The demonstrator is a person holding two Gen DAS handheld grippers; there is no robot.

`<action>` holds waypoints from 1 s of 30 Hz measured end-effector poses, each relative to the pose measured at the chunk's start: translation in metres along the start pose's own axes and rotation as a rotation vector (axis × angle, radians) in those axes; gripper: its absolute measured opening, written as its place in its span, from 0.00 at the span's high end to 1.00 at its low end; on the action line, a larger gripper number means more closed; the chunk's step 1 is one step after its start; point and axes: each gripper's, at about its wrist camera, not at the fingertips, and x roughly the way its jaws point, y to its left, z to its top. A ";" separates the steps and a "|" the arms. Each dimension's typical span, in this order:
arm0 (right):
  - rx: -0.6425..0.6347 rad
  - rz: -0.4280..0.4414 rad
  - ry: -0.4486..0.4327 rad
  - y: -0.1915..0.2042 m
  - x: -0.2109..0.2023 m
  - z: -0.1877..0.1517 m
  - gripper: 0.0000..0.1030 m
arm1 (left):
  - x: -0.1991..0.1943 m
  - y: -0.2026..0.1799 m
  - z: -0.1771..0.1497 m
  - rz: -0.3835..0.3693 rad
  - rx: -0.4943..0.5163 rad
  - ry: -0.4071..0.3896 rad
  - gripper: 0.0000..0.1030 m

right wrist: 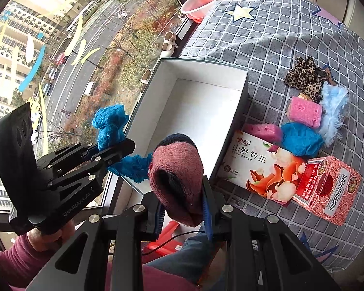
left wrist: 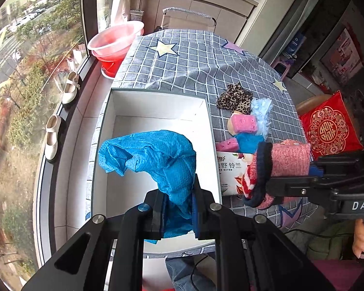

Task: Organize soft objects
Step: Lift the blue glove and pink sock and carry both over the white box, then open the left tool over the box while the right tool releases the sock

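My left gripper (left wrist: 177,208) is clamped on one crumpled blue waffle-weave cloth (left wrist: 157,155), which spills forward from between my fingers and hangs over the open white cardboard box with dark outer walls (left wrist: 157,104). My right gripper (right wrist: 183,212) is clenched on one pink knitted sock with a navy cuff and red-and-white pattern (right wrist: 177,174), held up just beside the box's near right edge. From the right wrist camera, my left gripper (right wrist: 120,151) shows at the left with the blue cloth (right wrist: 111,123) bunched above and below its fingers, at the box's near left corner. The box (right wrist: 242,89) looks bare inside in both views. It sits on one table draped in a grey grid-patterned cloth with star shapes (right wrist: 267,36). To the right of the box lies a cluster of things: two pink sponge blocks, one upright (right wrist: 304,111) and one lying flat (right wrist: 263,129); one blue crumpled cloth ball (right wrist: 301,139) between them; one pale blue fluffy feathery piece (right wrist: 332,111) just beside the upright sponge; and one leopard-print fabric piece (right wrist: 305,77) farther back. Nearer me are two printed packs, touching: one white tissue pack with red flower art and Chinese lettering (right wrist: 262,167) against the box wall, and one pink-red carton with a barcode (right wrist: 327,189) to its right. Beyond the table, two stacked pinkish plastic basins (left wrist: 116,41) rest on the window ledge, with two cream strap shoes (left wrist: 70,89) along it. One red embroidered cushion (left wrist: 327,128) sits at the far right.
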 end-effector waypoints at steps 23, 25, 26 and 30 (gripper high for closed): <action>-0.154 -0.035 0.103 0.046 0.045 0.002 0.73 | 0.022 0.031 -0.027 0.107 -0.062 0.067 0.83; -0.156 -0.037 0.108 0.047 0.048 0.003 0.73 | 0.023 0.034 -0.028 0.108 -0.067 0.070 0.83; -0.157 -0.038 0.109 0.048 0.049 0.003 0.73 | 0.024 0.034 -0.029 0.109 -0.069 0.071 0.83; -0.160 -0.040 0.117 0.050 0.052 0.002 0.73 | 0.027 0.036 -0.031 0.110 -0.074 0.080 0.83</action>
